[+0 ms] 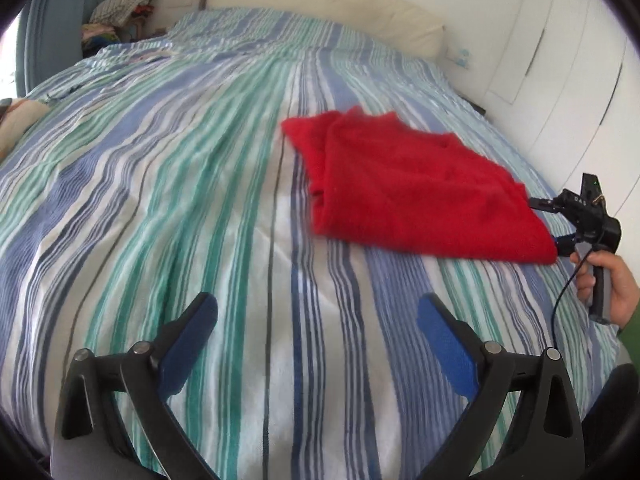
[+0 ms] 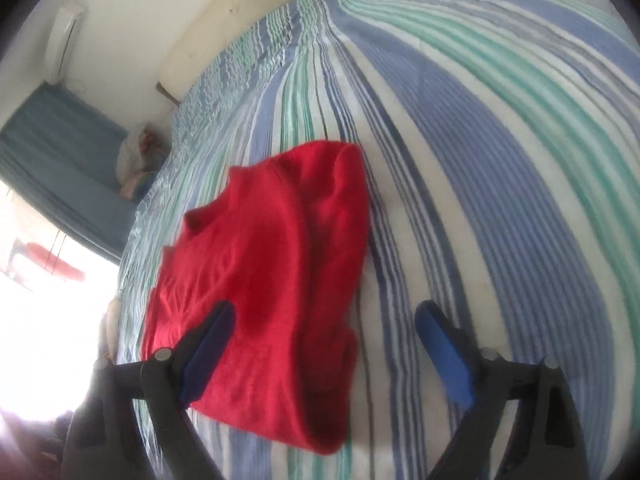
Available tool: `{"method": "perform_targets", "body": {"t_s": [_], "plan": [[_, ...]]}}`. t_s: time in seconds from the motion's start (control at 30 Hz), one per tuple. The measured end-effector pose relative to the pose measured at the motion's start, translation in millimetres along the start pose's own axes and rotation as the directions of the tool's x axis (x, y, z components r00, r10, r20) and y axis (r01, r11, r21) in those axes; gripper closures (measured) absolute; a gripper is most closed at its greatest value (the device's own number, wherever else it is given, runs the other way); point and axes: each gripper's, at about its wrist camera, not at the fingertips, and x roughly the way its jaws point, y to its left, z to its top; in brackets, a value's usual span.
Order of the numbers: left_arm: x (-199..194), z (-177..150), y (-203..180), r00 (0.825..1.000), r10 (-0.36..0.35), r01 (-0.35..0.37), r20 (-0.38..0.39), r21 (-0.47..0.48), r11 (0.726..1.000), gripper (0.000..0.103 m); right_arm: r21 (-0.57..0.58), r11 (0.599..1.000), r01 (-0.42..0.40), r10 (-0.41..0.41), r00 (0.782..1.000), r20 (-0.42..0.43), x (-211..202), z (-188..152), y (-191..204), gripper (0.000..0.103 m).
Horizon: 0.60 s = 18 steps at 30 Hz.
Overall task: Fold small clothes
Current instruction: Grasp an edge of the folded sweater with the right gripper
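Red garment: a small red knitted piece is shown lying folded on the striped bed cover, towards the right side of the bed as seen from the left wrist view. A doubled edge is visible along its left side, and layers can be made out at the far end.

Red garment, right wrist view: the same piece is seen lengthwise, its near edge lying between and below the two fingers of the right gripper.

Striped bed cover: blue, green and white stripes are spread over the whole bed; light creases are seen.

Left gripper: the jaws are held wide apart above bare cover, with nothing between the blue pads; it is kept well apart from the garment.

Right gripper: the jaws are spread wide; the left finger is seen over the red cloth and the right finger over the cover. No pinch on the cloth is shown.

Right gripper, seen from the left wrist view: it is placed just beside the garment's near right corner; contact cannot be told.

Hand: the right gripper's handle is grasped; a green sleeve is seen at the wrist.

Headboard cushion: a cream pad is set along the far edge of the bed.

Pile of clothes: it is seen at the far left corner.
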Motion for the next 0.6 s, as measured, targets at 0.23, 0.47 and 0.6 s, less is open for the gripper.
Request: {"method": "perform_targets", "body": {"t_s": [0.23, 0.47, 0.6], "plan": [[-16.4, 4.5, -1.2, 0.998, 0.019, -0.022, 0.061, 0.049, 0.999, 0.003, -0.095, 0.988, 0.121, -0.114, 0.991, 0.067, 15.4, 4.0, 60.5, 0.092], [-18.5, 12.5, 32.2, 0.998, 0.024, -0.017, 0.062, -0.108, 0.994, 0.003, -0.296, 0.955, -0.022, 0.018, 1.0, -0.015, 37.6, 0.6, 203.7, 0.092], [-25.5, 14.1, 42.7, 0.993, 0.065, -0.052, 0.101, -0.129, 0.99, 0.003, -0.328, 0.941, -0.089, 0.068, 0.995, -0.078, 88.7, -19.3, 254.4, 0.092]]}}
